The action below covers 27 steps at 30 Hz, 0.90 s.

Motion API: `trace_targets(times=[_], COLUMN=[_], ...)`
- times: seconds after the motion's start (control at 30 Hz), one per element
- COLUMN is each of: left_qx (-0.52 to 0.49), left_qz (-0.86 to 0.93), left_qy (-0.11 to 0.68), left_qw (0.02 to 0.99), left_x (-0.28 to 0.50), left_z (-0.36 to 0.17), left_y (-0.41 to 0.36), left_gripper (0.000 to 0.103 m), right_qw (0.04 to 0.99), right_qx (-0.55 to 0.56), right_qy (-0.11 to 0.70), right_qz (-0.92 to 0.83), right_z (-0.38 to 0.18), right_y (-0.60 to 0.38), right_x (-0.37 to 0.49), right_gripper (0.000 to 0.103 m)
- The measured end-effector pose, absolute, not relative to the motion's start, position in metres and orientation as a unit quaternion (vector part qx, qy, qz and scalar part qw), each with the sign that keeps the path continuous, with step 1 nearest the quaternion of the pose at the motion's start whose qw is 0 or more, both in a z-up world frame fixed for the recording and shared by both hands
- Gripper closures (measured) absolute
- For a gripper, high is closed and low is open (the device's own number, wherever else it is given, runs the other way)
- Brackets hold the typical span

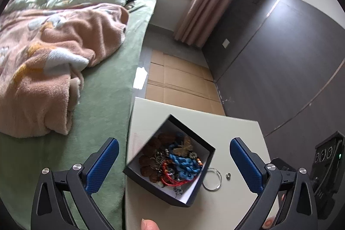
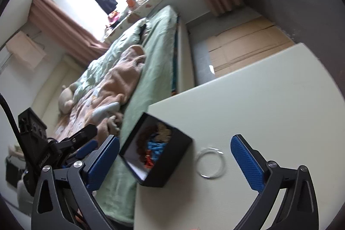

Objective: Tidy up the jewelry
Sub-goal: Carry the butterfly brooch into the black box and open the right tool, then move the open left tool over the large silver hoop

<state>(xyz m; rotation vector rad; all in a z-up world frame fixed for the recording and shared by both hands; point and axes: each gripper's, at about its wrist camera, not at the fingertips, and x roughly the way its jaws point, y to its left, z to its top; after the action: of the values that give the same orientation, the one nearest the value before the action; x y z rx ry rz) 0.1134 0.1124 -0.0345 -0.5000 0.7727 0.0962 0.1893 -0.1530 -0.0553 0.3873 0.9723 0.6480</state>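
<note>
The left hand-held gripper is showing matt black plastic arms, bright metal pivot pins, and fingers padded in blue rubbery material with a fine ribbed texture; the right hand-held gripper is looking the same. The box is presenting matt black card outside and plain white card inside, holding braided blue cord, red cord, brown wooden-looking beads and small metal pieces. The ring is gleaming as thin polished metal wire. The desk is appearing smooth, matt and cream. The blanket is looking fluffy fleece, and the sheet is showing flat green cloth.
</note>
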Motion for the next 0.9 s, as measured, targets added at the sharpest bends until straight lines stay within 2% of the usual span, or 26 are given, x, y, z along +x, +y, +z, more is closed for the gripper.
trace_targets(times=[0.33,0.77,0.87,0.9], left_qx=[-0.176,-0.157,-0.131,-0.125], left_qz=[0.008,-0.026,-0.026,-0.027], left_qy=[0.396,0.431,0.436,0.440], left_qw=[0.901,0.888,0.890,0.889], left_x=[0.116,0.133,0.138,0.140], left_z=[-0.036,-0.046,-0.052,-0.054], left_y=[0.060,0.002,-0.016,-0.020], left_gripper=[0.000,0.002,0.011,0.015], right_qw=[0.822,0.828,0.816,0.816], right_qx=[0.187,0.179,0.198,0.199], right_qy=[0.476,0.501,0.514,0.517], right_qz=[0.252,0.175,0.173,0.164], right_z=[-0.061,-0.067,-0.078,-0.081], right_y=[-0.210,-0.263,-0.275,-0.279], right_x=[0.188,0.187,0.191,0.193], right_gripper=[0.000,0.001,0.008,0.015])
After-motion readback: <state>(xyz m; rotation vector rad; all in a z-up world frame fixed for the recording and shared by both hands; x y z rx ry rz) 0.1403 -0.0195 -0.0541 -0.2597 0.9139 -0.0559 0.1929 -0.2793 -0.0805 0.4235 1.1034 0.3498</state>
